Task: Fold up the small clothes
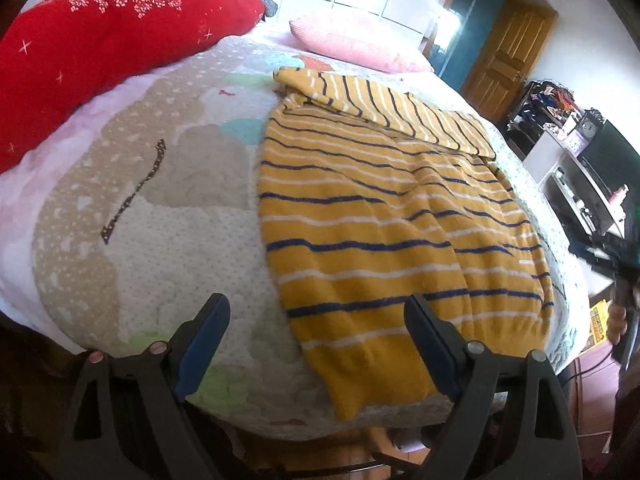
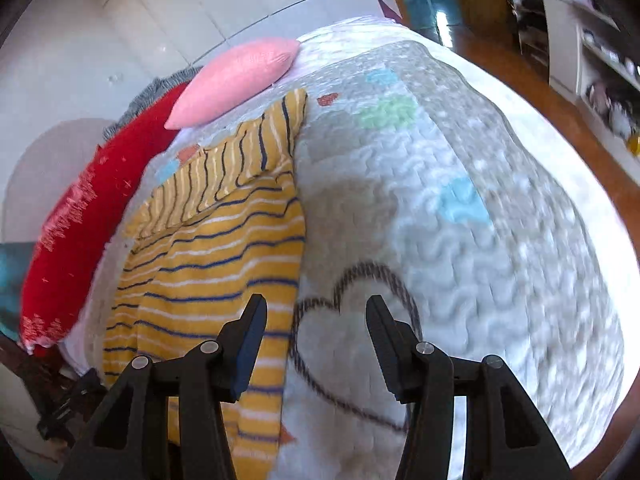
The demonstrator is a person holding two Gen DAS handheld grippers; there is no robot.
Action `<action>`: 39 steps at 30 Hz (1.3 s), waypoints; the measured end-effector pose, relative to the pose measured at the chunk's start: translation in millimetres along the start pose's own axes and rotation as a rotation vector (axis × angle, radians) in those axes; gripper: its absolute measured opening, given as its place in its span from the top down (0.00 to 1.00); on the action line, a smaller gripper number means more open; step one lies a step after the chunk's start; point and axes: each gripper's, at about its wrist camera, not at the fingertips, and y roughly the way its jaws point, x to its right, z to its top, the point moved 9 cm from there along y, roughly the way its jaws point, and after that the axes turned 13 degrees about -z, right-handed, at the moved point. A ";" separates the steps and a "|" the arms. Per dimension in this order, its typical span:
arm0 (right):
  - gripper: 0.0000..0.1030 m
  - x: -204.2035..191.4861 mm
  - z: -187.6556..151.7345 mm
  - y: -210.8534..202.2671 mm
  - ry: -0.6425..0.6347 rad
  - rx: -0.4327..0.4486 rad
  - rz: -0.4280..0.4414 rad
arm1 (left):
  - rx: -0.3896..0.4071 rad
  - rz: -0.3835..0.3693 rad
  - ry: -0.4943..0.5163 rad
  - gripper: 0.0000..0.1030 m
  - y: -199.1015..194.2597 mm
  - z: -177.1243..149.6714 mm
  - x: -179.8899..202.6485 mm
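Note:
A mustard-yellow sweater (image 1: 384, 216) with navy and white stripes lies flat on the quilted bed cover (image 1: 160, 184), a sleeve folded across its far end. My left gripper (image 1: 320, 312) is open and empty, hovering over the sweater's near hem and left edge. In the right wrist view the sweater (image 2: 216, 264) lies to the left. My right gripper (image 2: 316, 308) is open and empty above the sweater's right edge and the quilt (image 2: 460, 240). The right gripper also shows at the far right of the left wrist view (image 1: 620, 280).
A red blanket (image 1: 100, 48) is piled at the bed's far left, and a pink pillow (image 1: 352, 40) lies at the head. A wooden door (image 1: 504, 64) and cluttered shelves (image 1: 568, 148) stand beyond the bed's right side. The bed's near edge is just below my left gripper.

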 end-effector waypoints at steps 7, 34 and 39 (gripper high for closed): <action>0.45 -27.9 -58.4 0.6 0.024 -0.050 0.203 | -0.025 0.017 -0.069 0.14 2.1 5.4 -21.5; 0.43 -117.0 -141.8 29.7 0.072 -0.215 0.595 | -0.054 -0.462 -0.253 0.15 38.4 -31.0 49.9; 0.65 -114.2 -148.9 31.7 0.100 -0.202 0.540 | -0.070 -0.436 -0.326 0.30 39.9 -22.7 40.1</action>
